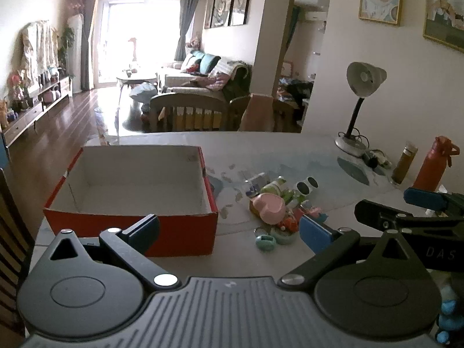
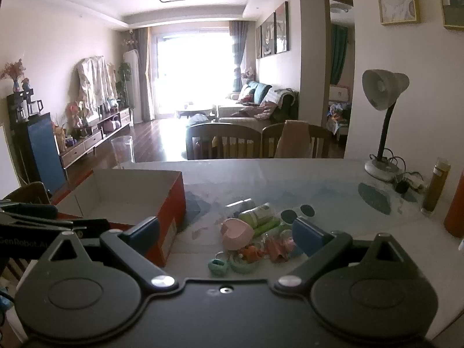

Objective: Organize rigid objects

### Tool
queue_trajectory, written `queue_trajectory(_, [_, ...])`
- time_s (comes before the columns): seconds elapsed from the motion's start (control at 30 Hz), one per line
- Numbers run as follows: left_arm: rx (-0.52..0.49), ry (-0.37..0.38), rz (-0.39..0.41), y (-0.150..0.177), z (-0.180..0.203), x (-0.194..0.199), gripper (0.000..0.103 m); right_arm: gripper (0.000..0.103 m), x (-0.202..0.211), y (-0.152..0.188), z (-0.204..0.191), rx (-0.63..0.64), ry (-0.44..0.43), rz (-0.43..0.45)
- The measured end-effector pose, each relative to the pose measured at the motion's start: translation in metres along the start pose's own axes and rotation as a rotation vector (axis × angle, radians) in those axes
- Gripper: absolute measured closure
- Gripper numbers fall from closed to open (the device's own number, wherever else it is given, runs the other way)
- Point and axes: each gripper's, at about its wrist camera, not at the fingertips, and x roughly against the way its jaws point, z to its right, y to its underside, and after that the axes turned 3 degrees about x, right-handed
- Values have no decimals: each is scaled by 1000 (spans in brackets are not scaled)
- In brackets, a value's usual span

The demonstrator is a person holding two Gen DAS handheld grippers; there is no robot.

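A red box (image 1: 185,232) with a bare white inside stands open on the table's left; the right wrist view has the red box (image 2: 177,203) too. Right of it lies a small pile of toys: a pink heart-shaped case (image 1: 268,207) (image 2: 236,233), green tubes (image 2: 261,217), a teal ring (image 1: 264,242) (image 2: 217,266) and white goggles (image 1: 307,185). My left gripper (image 1: 229,229) hangs open near the box's front right corner, nothing between its fingers. My right gripper (image 2: 226,232) is open just short of the pile, around no object. The right gripper's blue finger (image 1: 423,198) shows at the left view's right edge.
A desk lamp (image 1: 359,95) (image 2: 382,121), a brown bottle (image 1: 404,162) (image 2: 436,187) and a red flask (image 1: 433,165) stand at the table's (image 1: 290,145) far right by the wall. Wooden chairs (image 2: 223,142) line the far edge. A clear cup (image 2: 122,150) stands behind the box.
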Motion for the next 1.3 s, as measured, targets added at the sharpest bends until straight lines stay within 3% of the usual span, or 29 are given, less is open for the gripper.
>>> queue_trajectory(0.8, [2, -22, 27, -3, 2, 12, 0, 5, 6, -2, -4, 8, -10, 28])
queue_trajectory(1.3, [9, -45, -10, -12, 26, -24, 0, 7, -20, -7, 28, -6, -50, 3])
